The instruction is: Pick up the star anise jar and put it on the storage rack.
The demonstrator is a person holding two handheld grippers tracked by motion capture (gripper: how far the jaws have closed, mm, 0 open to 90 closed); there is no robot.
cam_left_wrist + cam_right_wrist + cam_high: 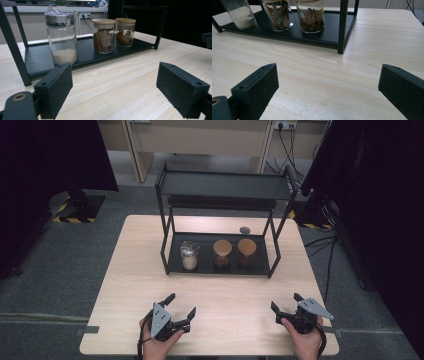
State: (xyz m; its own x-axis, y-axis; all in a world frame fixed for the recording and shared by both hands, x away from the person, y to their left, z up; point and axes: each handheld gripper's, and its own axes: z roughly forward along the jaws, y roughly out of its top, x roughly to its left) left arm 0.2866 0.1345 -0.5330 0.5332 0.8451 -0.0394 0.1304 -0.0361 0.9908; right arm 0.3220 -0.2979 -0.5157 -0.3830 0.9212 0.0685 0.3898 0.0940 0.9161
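We hold the left gripper (184, 307) and the right gripper (285, 302) low over the near edge of the table (135, 270), both with jaws spread wide and nothing between them. Farther off, on the bottom shelf of the black rack (166, 251), three jars stand in a row: the jar of white powder (189, 255) at left, then two cork-lidded jars (222, 253) to its right.
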